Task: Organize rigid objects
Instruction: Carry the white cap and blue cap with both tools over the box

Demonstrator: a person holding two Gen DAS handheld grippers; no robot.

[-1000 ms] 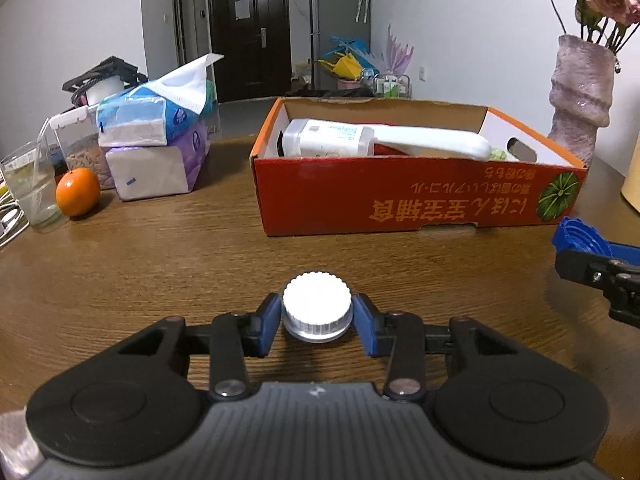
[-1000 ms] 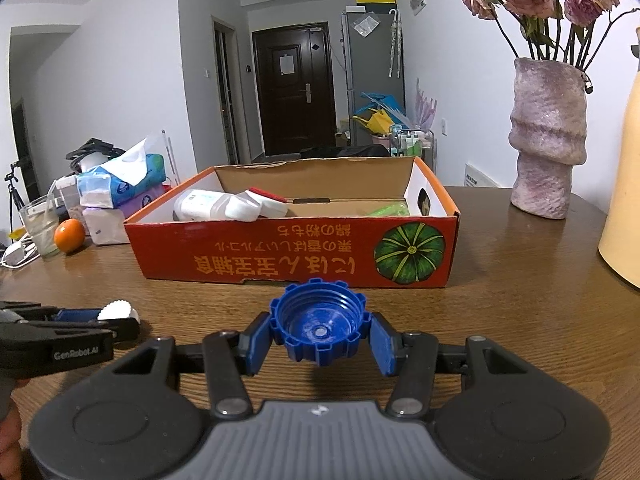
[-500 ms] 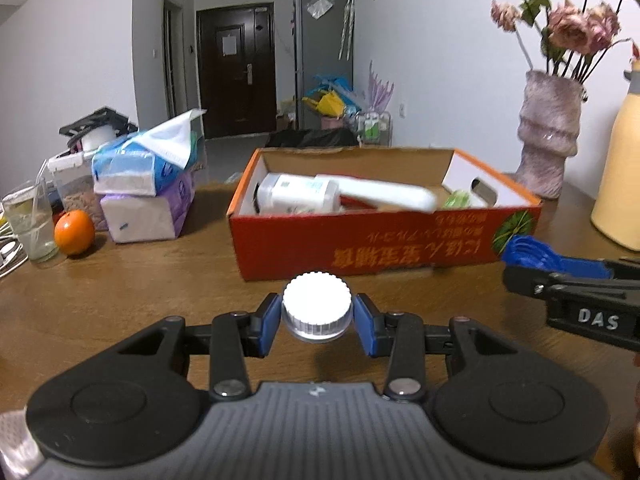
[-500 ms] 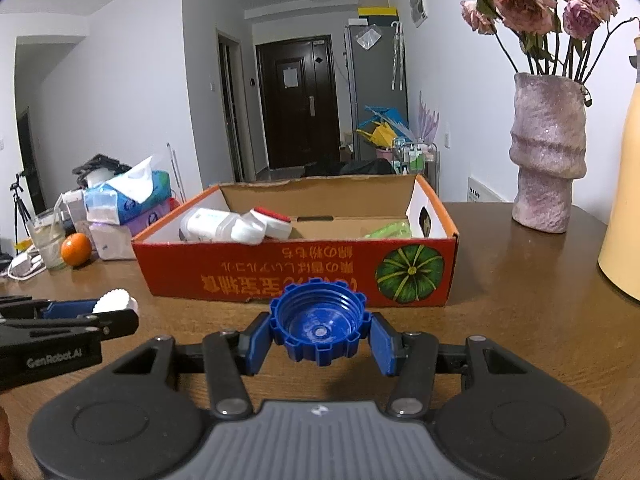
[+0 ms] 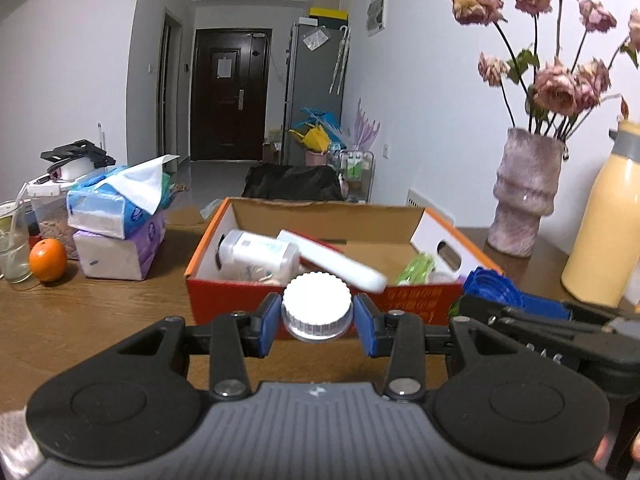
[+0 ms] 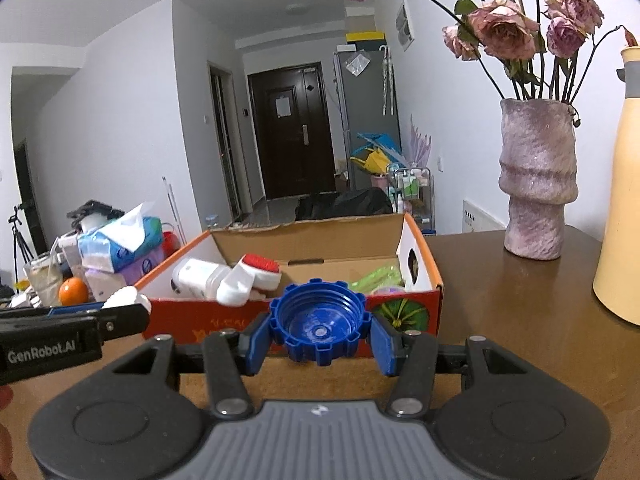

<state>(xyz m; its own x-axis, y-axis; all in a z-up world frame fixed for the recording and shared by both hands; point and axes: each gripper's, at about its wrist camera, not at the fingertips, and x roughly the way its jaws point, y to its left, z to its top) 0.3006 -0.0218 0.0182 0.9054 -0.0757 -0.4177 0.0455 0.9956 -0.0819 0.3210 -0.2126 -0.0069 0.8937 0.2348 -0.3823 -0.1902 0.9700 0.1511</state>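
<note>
Orange cardboard box [image 5: 404, 300] sits mid tabletop [image 5: 100, 312] w/ a white bottle [image 5: 256, 254], a long white item and smth green inside; it's directly ahead of both grippers. Left of it: stacked tissue packs [image 5: 120, 224], an orange [image 5: 47, 260], a glass w/ straw [image 5: 12, 248]. Right: pink vase [image 6: 536, 184] w/ dried roses, yellow flask [image 5: 604, 220]. Left hand-held gripper [image 5: 316, 320] is clamped on a white ribbed cap [image 5: 316, 308], held above the tabletop, tipped slightly down toward the box front. Right hand-held gripper [image 6: 320, 336] pinches a blue notched cap [image 6: 320, 326], open side up, just beside the left one, also short of the box.
</note>
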